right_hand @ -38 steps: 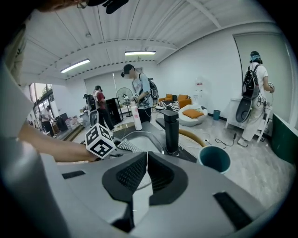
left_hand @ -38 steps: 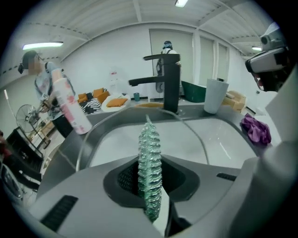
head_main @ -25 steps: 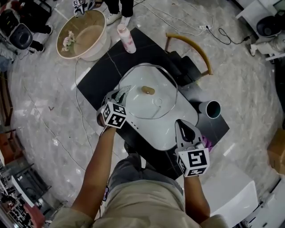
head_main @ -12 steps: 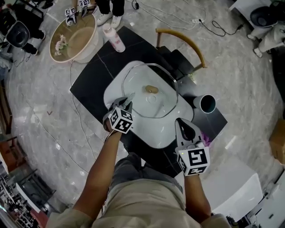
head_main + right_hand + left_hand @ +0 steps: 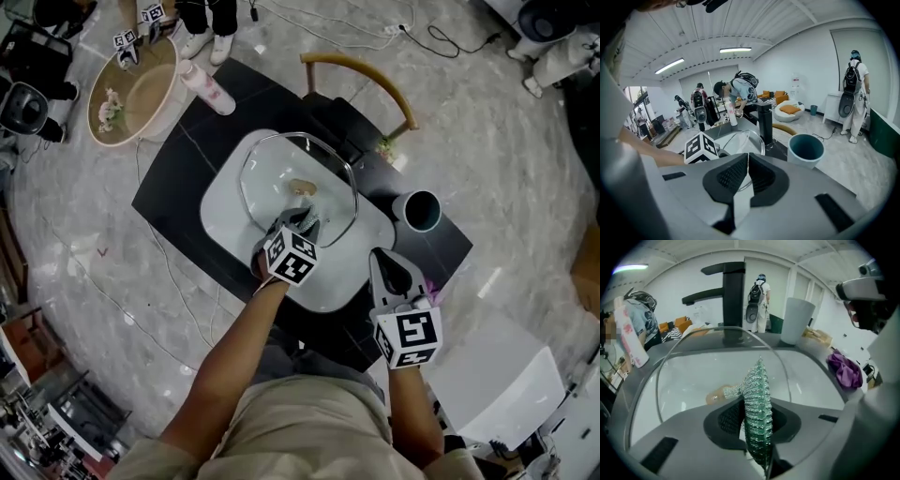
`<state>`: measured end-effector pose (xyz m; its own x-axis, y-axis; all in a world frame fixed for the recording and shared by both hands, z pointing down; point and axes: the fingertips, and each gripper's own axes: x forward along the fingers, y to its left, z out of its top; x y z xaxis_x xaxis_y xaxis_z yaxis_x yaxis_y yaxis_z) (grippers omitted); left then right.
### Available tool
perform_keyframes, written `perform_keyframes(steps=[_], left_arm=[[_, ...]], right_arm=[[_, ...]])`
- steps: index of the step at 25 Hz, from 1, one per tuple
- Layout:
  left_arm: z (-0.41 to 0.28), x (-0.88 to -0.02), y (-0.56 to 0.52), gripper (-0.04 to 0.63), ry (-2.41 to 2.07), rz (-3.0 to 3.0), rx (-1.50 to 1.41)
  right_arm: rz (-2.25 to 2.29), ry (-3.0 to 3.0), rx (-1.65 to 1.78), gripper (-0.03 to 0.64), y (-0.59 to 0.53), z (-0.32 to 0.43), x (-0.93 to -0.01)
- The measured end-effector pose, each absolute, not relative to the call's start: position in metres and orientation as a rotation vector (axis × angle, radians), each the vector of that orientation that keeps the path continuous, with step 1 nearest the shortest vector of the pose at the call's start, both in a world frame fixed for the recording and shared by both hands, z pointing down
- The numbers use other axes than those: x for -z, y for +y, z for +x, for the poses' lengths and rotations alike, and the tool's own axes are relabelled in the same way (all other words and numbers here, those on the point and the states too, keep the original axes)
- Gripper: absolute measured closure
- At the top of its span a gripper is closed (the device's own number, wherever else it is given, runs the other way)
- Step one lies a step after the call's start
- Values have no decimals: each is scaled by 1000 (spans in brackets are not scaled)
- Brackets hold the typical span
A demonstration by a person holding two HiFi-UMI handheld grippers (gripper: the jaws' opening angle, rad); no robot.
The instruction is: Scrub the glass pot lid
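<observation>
The glass pot lid (image 5: pixel 272 173) lies flat in the white sink (image 5: pixel 225 211), its tan knob (image 5: pixel 302 187) facing up. My left gripper (image 5: pixel 305 223) hangs over the lid's near half, just short of the knob. It is shut on a green glittery scrub cloth (image 5: pixel 757 413), which stands upright between the jaws. In the left gripper view the lid's rim (image 5: pixel 670 362) arcs ahead and the knob (image 5: pixel 715 397) shows beside the cloth. My right gripper (image 5: pixel 389 272) is over the sink's front right corner, shut (image 5: pixel 746 164), with nothing between its jaws.
A black faucet (image 5: pixel 733 296) rises behind the sink. A grey cup (image 5: pixel 419 211) and a purple cloth (image 5: pixel 433 291) sit on the black counter at right. A pink bottle (image 5: pixel 208 91) stands at the far left corner. A wooden chair (image 5: pixel 361 80) and a beige tub (image 5: pixel 131 89) stand beyond.
My left gripper has moved right, from the sink's left edge to over the lid near its knob, carrying the scrub cloth. The right gripper has stayed put.
</observation>
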<state>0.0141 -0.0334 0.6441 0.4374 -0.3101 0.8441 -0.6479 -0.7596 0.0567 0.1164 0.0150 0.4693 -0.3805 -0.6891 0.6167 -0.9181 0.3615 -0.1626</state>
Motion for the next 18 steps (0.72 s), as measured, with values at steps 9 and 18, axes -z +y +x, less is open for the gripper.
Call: perform_keyframes(steps=[9,18], left_arm=[[105,-604,-21,505,-601,2517,-1140],[97,-601,-19,505,-575,2519,-1118]], right_arm=[[1392,-2186,-687,592,5,111,-471],[1380,-2190,-682,592,1,101,-469]])
